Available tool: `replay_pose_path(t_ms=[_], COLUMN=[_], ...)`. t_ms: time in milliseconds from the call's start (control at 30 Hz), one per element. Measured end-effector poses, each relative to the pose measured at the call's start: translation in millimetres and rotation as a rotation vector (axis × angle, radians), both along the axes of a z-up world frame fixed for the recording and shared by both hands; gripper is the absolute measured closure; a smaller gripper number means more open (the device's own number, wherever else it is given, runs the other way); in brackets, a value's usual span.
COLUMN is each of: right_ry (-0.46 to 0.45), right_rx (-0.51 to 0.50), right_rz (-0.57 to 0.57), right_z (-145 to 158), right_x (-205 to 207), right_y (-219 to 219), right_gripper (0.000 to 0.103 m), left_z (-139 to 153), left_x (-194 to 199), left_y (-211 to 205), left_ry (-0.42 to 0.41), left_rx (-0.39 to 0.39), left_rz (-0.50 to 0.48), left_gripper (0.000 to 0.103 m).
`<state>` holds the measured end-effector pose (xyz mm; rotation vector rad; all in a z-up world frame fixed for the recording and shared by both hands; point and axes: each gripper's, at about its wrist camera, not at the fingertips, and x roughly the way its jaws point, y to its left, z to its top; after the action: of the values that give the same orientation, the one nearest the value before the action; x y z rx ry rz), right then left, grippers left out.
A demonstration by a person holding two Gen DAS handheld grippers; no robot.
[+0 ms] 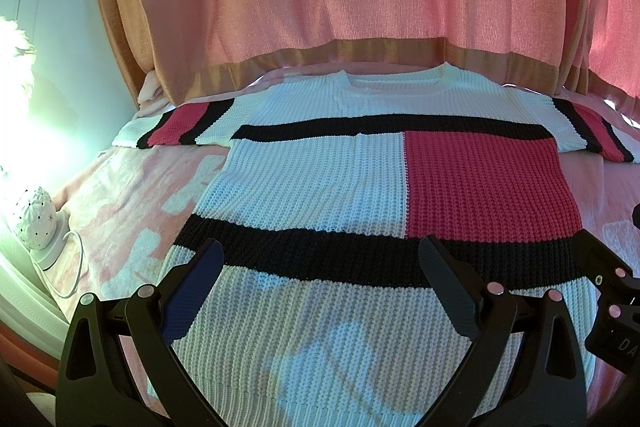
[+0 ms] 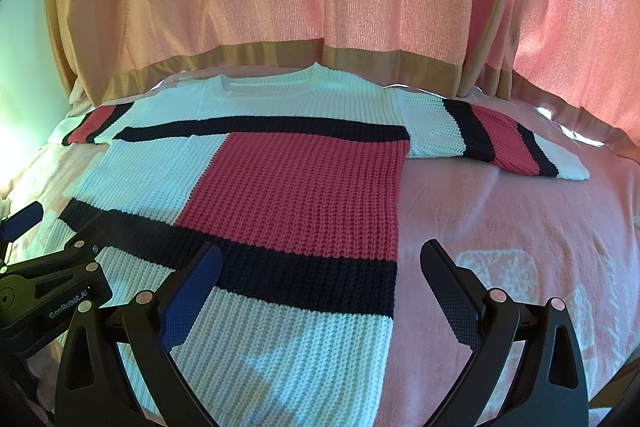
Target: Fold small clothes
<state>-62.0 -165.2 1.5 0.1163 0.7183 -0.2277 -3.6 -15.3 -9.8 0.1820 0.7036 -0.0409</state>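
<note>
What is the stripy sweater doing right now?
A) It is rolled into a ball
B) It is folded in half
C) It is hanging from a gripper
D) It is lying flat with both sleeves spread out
D: the sweater lies flat on the pink blanket, sleeves out to both sides, and neither open hand-held gripper holds it.

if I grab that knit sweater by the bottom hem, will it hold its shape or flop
Probably flop: the sweater lies limp and flat on the pink blanket. The chunky ribbed knit suggests some weight and stretch, and likely good grip for the open right gripper.
</note>
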Motion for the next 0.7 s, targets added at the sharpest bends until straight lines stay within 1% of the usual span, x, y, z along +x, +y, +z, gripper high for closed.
replay_pose_path(t_ms=[300,367,400,500,567,600,633,700], right_ry=[0.002,0.009,0.007,-0.051,-0.063,-0.073,-0.068,-0.054], right_rx=[0.004,0.024,0.050,0.164,0.228,0.236,0.247,0.320], right_rz=[0.002,0.015,0.015,-0.052,-0.120,-0.142,-0.205,-0.238], right_z=[0.2,1.9,6.2,31.9,46.5,49.3,49.3,40.6], right_x=[0.3,1.6,2.0,-5.3,-4.8,-4.3,-4.1,-0.5], right_y=[0.2,-3.5,-11.1,-63.9,-121.8,-142.4,-180.0,-225.7], right_gripper=[0.005,0.005,0.005,0.005,0.005,0.005,0.005,0.005], left_z=[0.0,2.8,8.3,34.8,59.0,68.6,79.8,87.9], left_x=[0.0,0.4,1.2,2.8,7.0,10.0,15.6,25.9], left_y=[-0.3,0.6,1.2,6.9,11.0,12.5,13.8,11.2], left_ry=[0.000,0.008,0.013,-0.006,-0.052,-0.075,-0.105,-0.126], left_rx=[0.000,-0.013,-0.025,-0.089,-0.110,-0.116,-0.121,-0.125], left_rz=[0.001,-0.005,-0.006,-0.028,-0.035,-0.036,-0.034,-0.035], left_gripper=[0.007,0.007,0.007,0.007,0.007,0.006,0.006,0.006])
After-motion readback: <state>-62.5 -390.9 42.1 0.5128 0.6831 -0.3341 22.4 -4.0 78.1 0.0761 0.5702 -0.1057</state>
